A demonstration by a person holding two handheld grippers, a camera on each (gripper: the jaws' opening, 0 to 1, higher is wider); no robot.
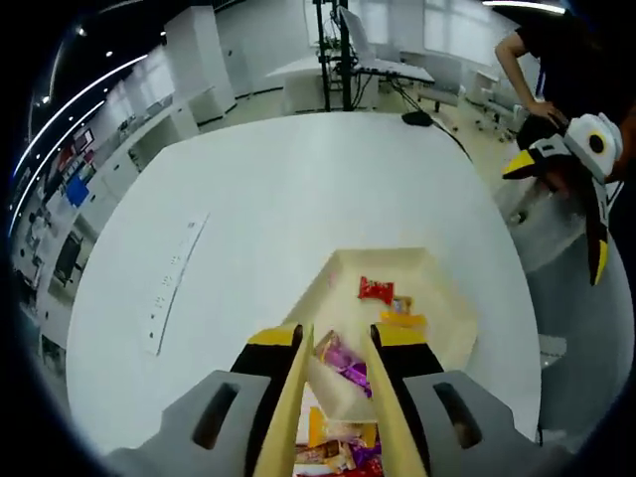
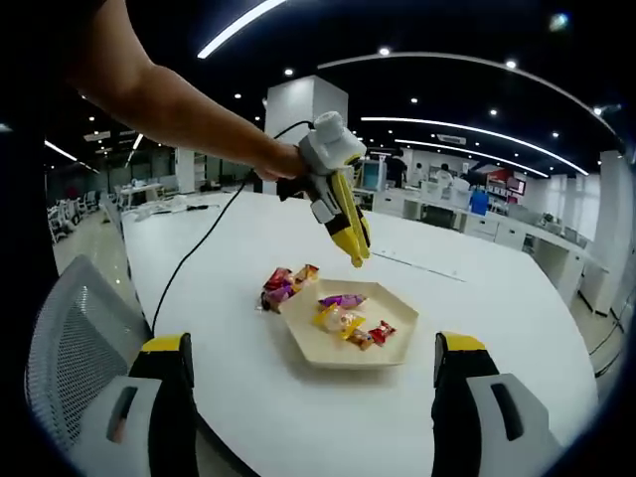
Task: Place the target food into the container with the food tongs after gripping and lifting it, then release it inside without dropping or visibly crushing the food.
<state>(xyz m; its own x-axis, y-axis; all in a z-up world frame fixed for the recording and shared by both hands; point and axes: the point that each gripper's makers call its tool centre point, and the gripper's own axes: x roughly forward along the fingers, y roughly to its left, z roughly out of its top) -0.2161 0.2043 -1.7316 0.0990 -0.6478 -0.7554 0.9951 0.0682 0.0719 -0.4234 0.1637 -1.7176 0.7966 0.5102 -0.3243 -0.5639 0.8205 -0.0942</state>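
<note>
Candy in tongs: a purple-wrapped sweet (image 1: 343,360) sits between the two tan arms of the food tongs (image 1: 383,397), over the near rim of the tray in the left gripper view; whether it is lifted clear of the tray I cannot tell.
Left jaws: the left gripper (image 1: 338,343) has its yellow-tipped jaws closed in against the outer sides of the tongs, pressing them toward each other.
Same gripper seen from afar: in the right gripper view it hangs above the surface, held in a person's hand (image 2: 283,162), with the yellow tongs pointing down toward the tray and a black cable (image 2: 199,248) trailing from it across the surface.
Container: a cream hexagonal tray (image 2: 328,348) lies on the surface, holding several wrapped candies, among them a red one (image 1: 375,289) and a yellow one (image 1: 402,320).
Loose candies: a small heap of wrapped candies (image 2: 283,285) lies on the surface just beside the tray's far left edge.
Right jaws: the right gripper (image 2: 313,373) has its jaws spread wide apart, nothing between them, well short of the tray.
Surface: a large white rounded table (image 1: 258,209).
Surroundings: a grey mesh chair (image 2: 70,348) stands at the near left edge; an open-plan office lies behind.
</note>
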